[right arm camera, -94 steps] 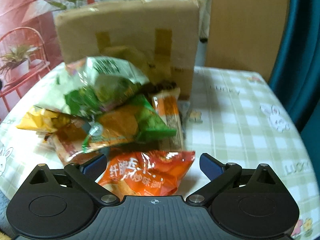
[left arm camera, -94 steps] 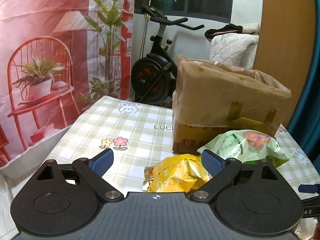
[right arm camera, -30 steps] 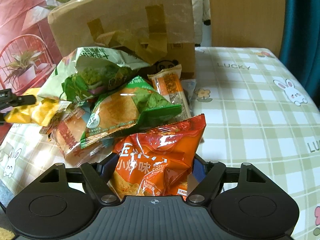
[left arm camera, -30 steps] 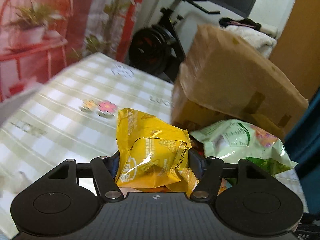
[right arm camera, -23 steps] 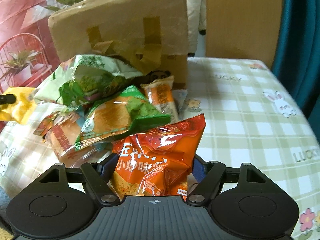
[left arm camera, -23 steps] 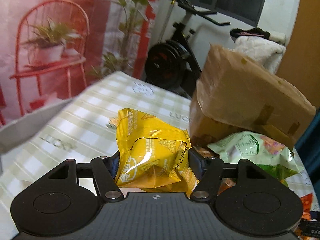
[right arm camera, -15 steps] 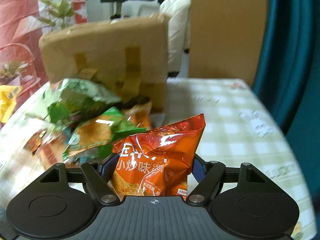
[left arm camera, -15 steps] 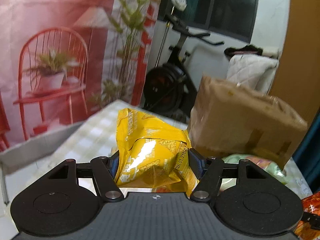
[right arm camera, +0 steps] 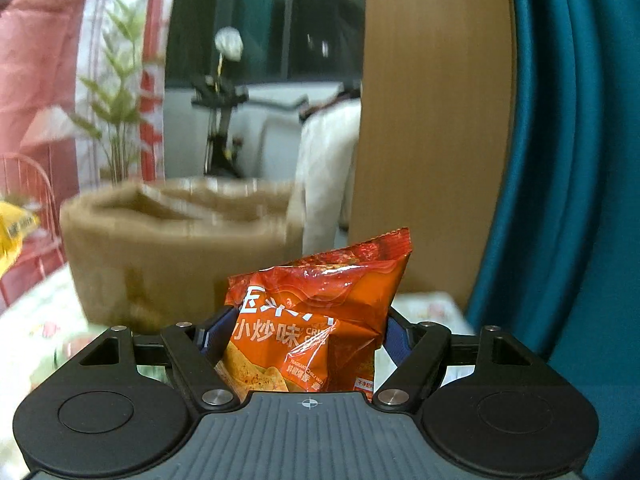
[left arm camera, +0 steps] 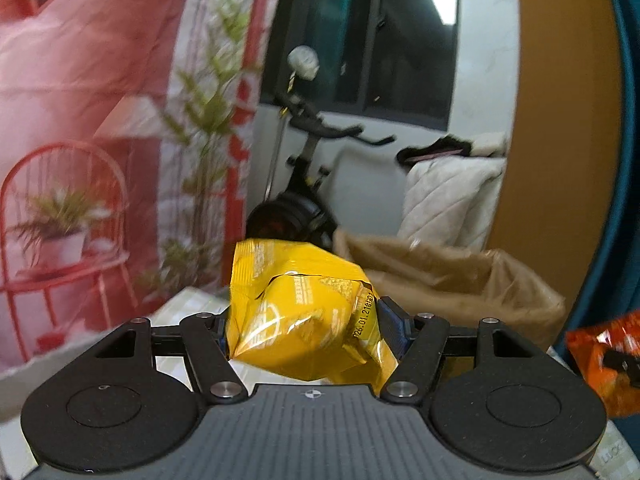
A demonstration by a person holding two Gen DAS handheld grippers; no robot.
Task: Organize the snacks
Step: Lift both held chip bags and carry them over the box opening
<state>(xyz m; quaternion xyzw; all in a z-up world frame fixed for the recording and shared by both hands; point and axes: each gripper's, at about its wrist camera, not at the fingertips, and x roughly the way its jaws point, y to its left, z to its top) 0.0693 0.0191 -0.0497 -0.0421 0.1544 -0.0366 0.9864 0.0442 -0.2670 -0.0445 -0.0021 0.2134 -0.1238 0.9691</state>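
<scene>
Yellow packet (left arm camera: 304, 316) and orange packet (right arm camera: 316, 320) gripped aloft.

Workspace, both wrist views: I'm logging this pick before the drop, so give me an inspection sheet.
Surface: checked tablecloth, mostly hidden.
Job's things: yellow snack bag and orange chip bag, both lifted; open cardboard box behind them.
Clutter: nothing clear, lower left of the right view is blurred.
Grippers: left gripper shut on yellow snack bag; right gripper shut on orange chip bag.
Cables: nothing seen.
Surroundings: exercise bike, teal curtain, red printed backdrop.
</scene>
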